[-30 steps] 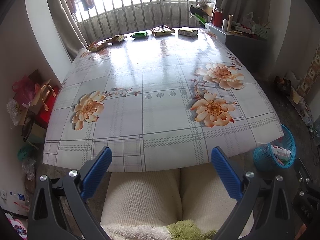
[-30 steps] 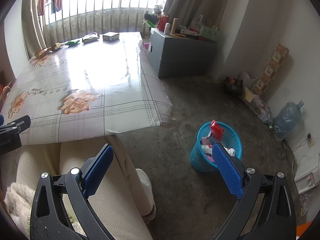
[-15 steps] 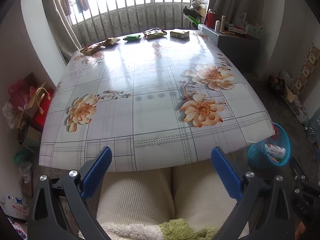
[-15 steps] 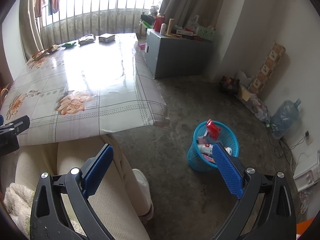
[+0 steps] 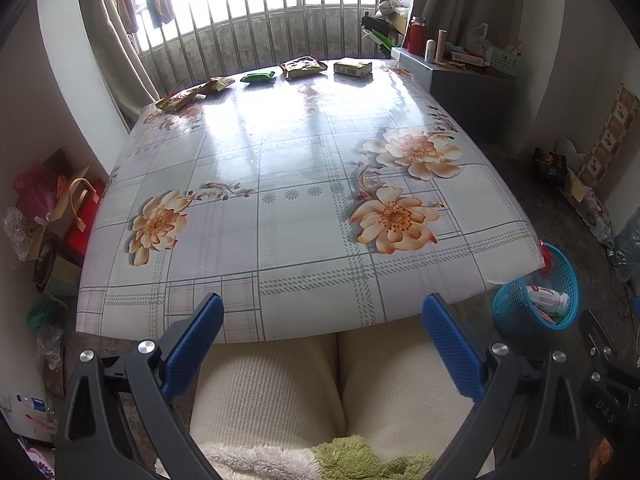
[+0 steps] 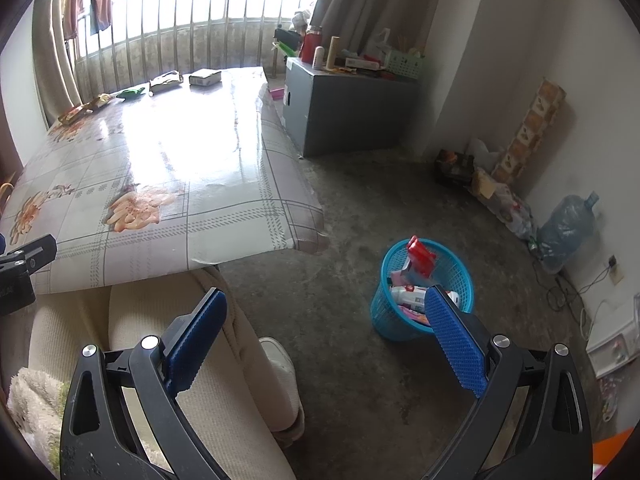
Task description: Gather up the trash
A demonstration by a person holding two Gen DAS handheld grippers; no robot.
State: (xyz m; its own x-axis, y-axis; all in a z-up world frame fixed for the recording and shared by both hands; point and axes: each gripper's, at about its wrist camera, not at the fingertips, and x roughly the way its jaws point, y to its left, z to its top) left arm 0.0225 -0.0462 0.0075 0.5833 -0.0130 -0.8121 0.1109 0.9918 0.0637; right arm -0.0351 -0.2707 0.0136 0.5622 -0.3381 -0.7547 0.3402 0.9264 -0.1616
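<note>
Along the far edge of the flowered table (image 5: 296,152) lie several pieces of trash: a yellow wrapper (image 5: 178,100), a brown packet (image 5: 216,85), a green packet (image 5: 258,76), a crumpled bag (image 5: 302,67) and a small box (image 5: 353,67). My left gripper (image 5: 322,312) is open and empty over the table's near edge, above a person's lap. My right gripper (image 6: 326,308) is open and empty over the floor, its right finger in front of a blue basket (image 6: 464,276) that holds several wrappers. The basket (image 5: 568,280) also shows in the left wrist view.
A grey cabinet (image 6: 352,116) with bottles and boxes on top stands right of the table. Bags (image 5: 52,208) pile up left of the table. A water jug (image 6: 568,224) and loose clutter line the right wall. Window bars (image 5: 280,20) stand behind the table. A person's legs (image 6: 224,364) sit below.
Both grippers have drawn back and risen a little, so the table and basket look slightly farther away. Both stay open and empty.
</note>
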